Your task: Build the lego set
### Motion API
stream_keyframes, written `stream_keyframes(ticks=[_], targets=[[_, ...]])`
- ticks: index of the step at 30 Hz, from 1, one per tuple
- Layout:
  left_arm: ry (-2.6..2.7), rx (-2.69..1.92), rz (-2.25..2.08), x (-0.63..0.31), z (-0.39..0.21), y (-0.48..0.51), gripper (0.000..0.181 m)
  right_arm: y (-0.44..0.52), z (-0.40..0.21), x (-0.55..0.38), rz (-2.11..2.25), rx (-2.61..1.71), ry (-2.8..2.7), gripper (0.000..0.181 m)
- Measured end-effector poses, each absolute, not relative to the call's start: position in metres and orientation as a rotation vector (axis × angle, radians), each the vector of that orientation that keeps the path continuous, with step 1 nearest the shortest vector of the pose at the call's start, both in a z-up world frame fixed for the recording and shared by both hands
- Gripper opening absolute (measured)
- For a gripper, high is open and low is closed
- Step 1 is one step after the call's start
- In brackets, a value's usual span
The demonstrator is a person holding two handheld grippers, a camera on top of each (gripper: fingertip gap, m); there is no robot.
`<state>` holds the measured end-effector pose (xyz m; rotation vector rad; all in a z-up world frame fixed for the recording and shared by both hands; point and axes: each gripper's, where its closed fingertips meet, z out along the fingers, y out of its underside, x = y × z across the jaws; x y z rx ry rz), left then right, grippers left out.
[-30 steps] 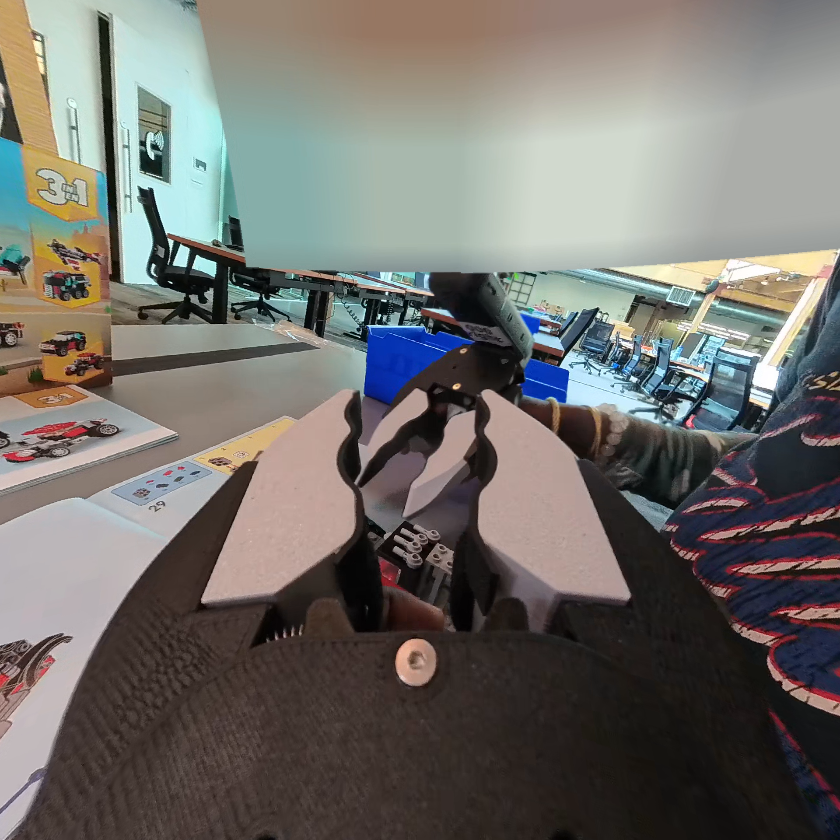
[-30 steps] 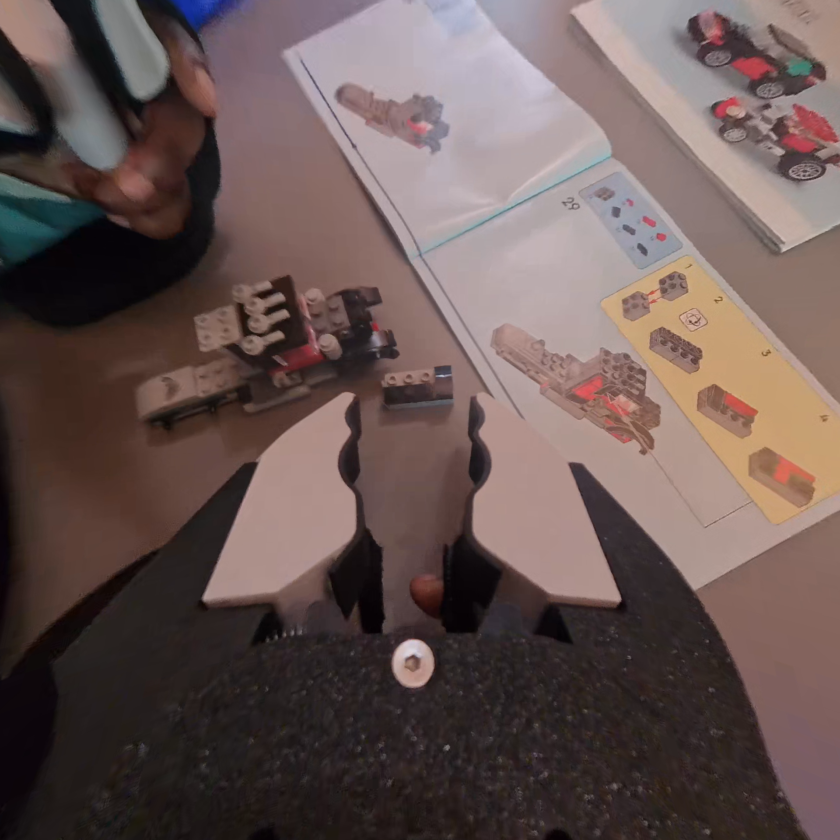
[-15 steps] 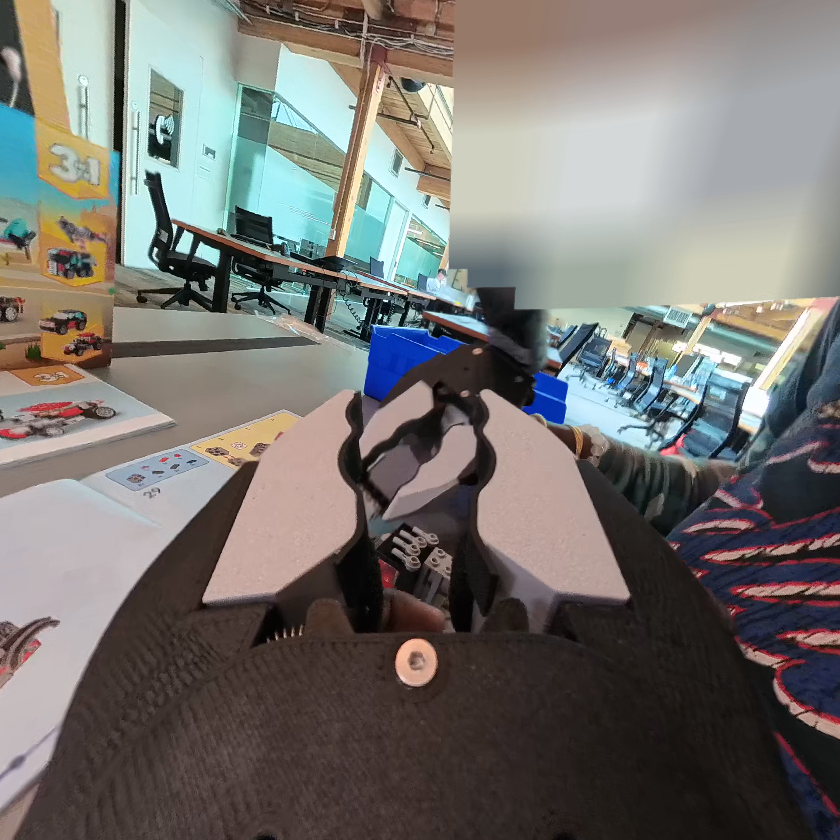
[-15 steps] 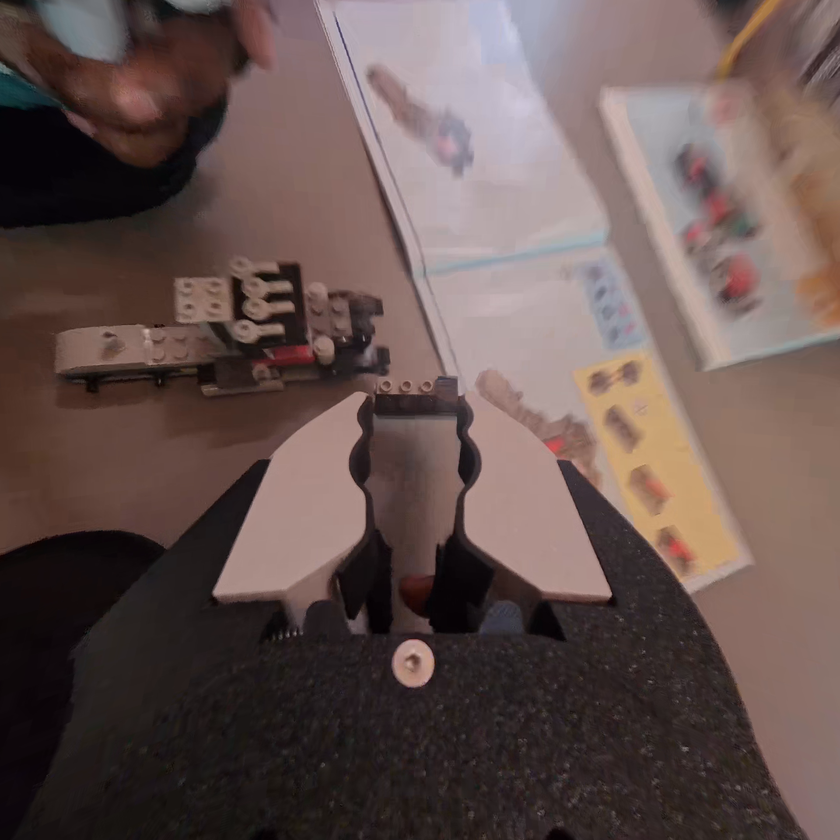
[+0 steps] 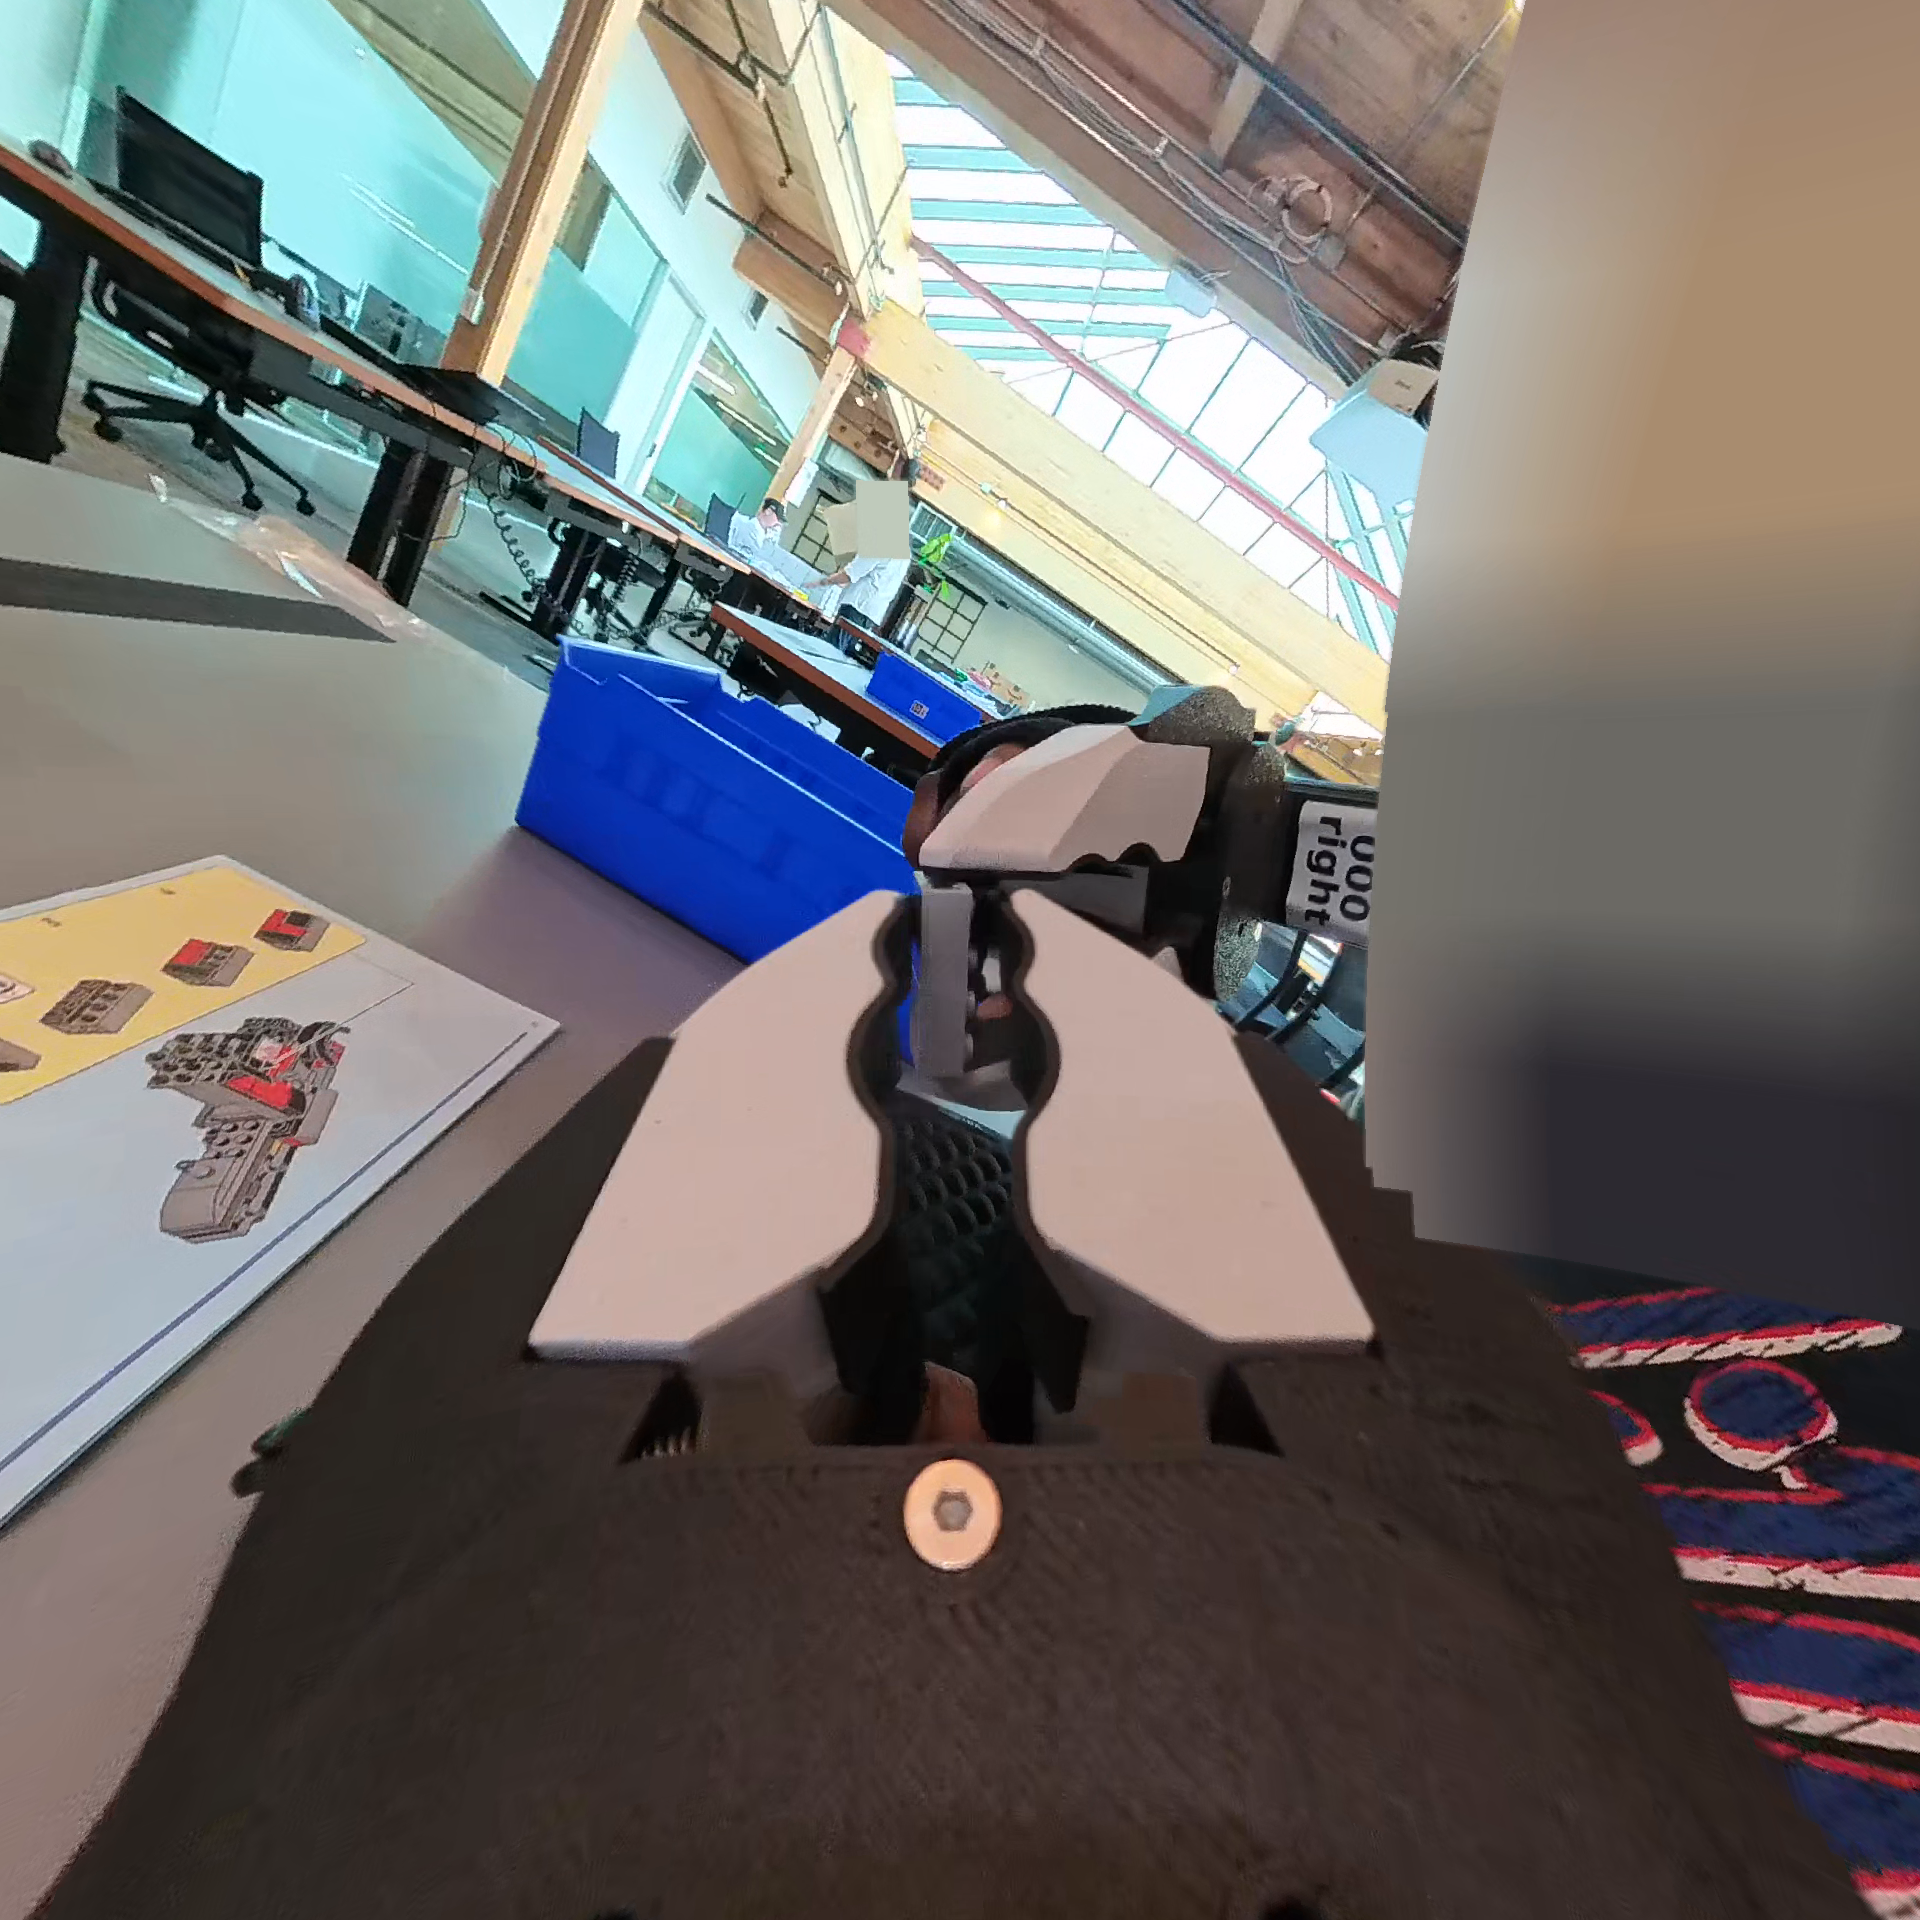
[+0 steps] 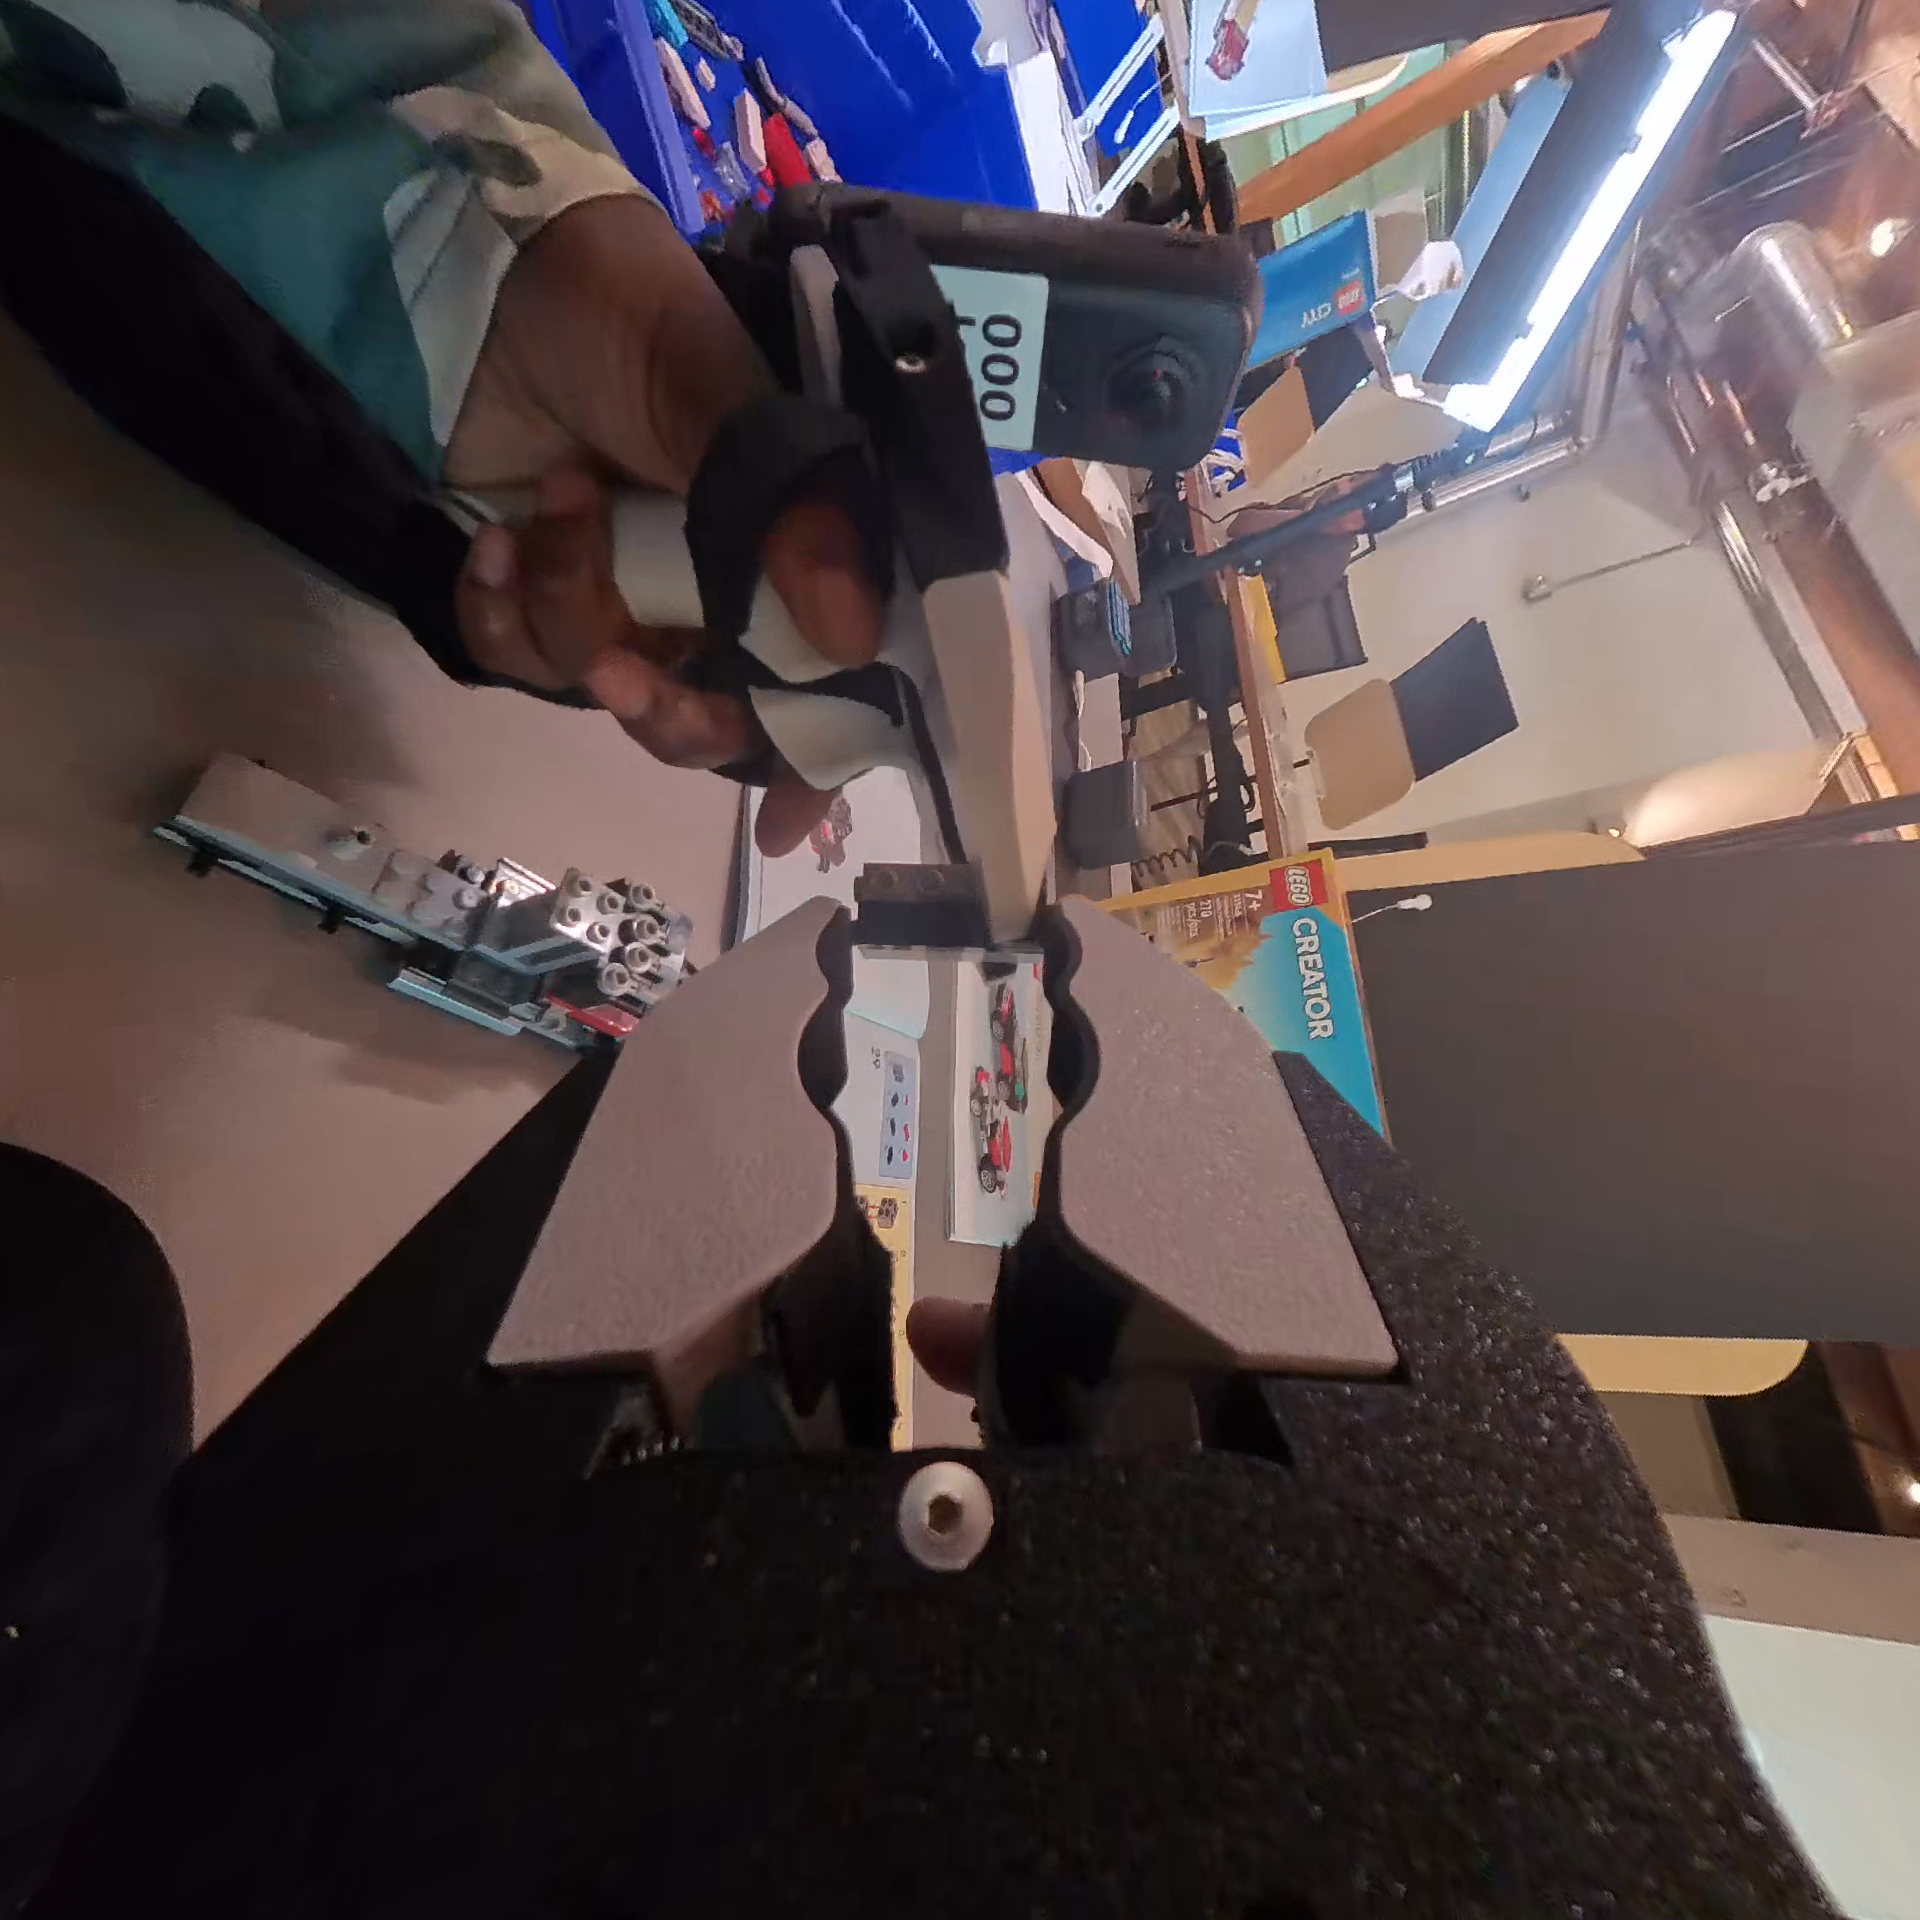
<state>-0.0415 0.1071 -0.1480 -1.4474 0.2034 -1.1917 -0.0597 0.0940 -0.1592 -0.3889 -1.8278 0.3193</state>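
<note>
Right hand-held gripper [image 6: 943, 925] is pinching a small dark brick [image 6: 920, 902] at its fingertips, lifted off the counter [image 6: 260, 1039]. Left hand-held gripper [image 5: 951, 935] is meeting it tip to tip, its fingers closing narrowly on the same brick, seen edge-on there as a grey sliver [image 5: 943, 987]. The partly built model [image 6: 468, 935] is lying on the counter, left of the right gripper. An open instruction booklet [image 5: 208, 1091] is lying left of the left gripper, with a blue bin [image 5: 707, 821] ahead.

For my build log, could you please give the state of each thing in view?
right gripper: shut on small dark brick.
small dark brick: held, lifted.
left gripper: narrowly parted at the brick, grip unclear.
partial model: lying flat, untouched.
instruction booklet: open.
blue bin: open-topped.
</note>
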Motion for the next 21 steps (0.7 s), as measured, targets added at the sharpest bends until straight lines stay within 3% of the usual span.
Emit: stream_keyframes(ticks=[3, 6, 11, 21], targets=[[0.234, -1.411, -1.169, -0.039, -0.145, 0.102, 0.015, 0.088, -0.155, -0.058, 0.360, -0.377, -1.814, 0.035], [0.315, -1.338, -1.124, -0.039, -0.138, 0.093, 0.015, 0.084, -0.140, -0.050, 0.733, -0.520, -1.727, 0.040], [0.449, -1.280, -1.036, -0.037, -0.138, 0.083, 0.015, 0.080, -0.109, -0.033, 1.626, -0.787, -1.507, 0.017], [0.532, -1.242, -1.007, -0.023, -0.135, 0.075, 0.015, 0.067, -0.124, -0.040, 1.735, -0.832, -1.561, 0.013]])
